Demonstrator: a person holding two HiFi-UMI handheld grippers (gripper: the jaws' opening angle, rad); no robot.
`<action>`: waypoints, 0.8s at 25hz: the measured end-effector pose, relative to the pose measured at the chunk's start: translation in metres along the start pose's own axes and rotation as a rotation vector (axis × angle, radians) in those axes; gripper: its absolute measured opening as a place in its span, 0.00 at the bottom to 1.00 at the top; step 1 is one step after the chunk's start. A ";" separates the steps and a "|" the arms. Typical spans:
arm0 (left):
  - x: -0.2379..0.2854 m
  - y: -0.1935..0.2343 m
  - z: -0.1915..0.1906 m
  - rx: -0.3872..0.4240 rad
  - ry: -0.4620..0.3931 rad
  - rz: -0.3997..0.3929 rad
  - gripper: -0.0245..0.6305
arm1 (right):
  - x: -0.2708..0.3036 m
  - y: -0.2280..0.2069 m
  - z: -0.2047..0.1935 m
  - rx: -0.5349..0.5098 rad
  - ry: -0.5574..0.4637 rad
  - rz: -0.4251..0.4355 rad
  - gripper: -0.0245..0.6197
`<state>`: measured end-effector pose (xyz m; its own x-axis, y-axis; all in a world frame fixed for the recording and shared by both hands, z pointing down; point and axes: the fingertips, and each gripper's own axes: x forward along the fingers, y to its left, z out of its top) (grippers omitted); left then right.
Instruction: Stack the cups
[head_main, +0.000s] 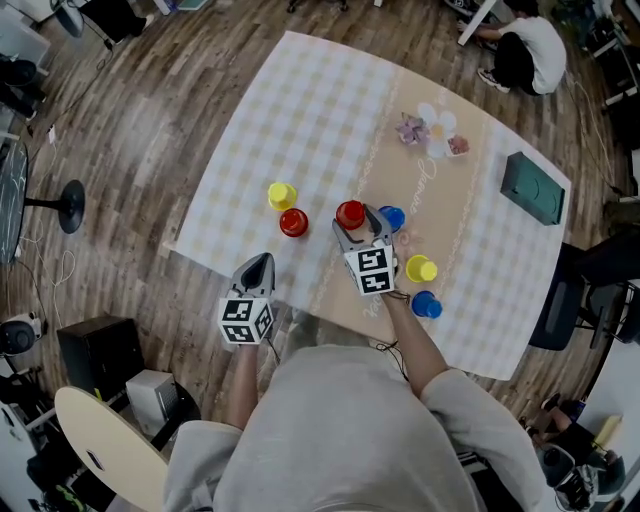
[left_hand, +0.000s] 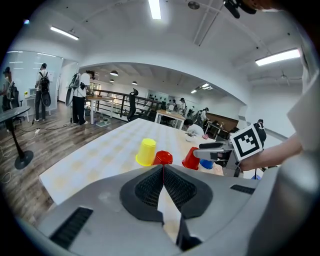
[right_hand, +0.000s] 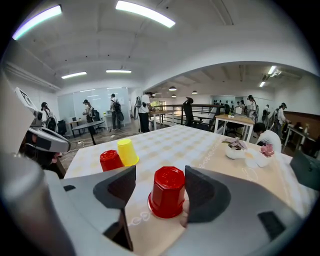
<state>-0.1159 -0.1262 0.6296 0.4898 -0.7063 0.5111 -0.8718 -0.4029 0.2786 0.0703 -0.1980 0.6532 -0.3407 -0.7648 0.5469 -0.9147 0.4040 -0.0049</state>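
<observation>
Several upturned cups stand on the checked table. One red cup sits between the jaws of my right gripper, which is open around it; the right pad is close to or touching its base. A yellow cup and a second red cup stand together to the left. A blue cup, another yellow cup and another blue cup lie right of the gripper. My left gripper is shut and empty at the table's near edge.
A white dish with pink flowers and a dark green flat case lie at the table's far right. A dark chair stands by the right edge. A person crouches on the floor beyond the table.
</observation>
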 end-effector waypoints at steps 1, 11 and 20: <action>0.000 0.001 0.000 -0.001 0.001 0.003 0.06 | 0.002 -0.002 0.001 0.002 -0.004 -0.009 0.49; -0.003 0.009 -0.001 -0.006 0.004 0.012 0.06 | 0.003 -0.015 0.002 0.012 -0.002 -0.056 0.49; -0.004 0.007 -0.005 -0.005 0.011 0.007 0.06 | 0.008 -0.002 -0.006 -0.023 0.038 -0.020 0.51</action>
<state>-0.1234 -0.1237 0.6334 0.4832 -0.7026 0.5223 -0.8754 -0.3948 0.2789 0.0702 -0.2020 0.6622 -0.3137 -0.7531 0.5783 -0.9158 0.4008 0.0251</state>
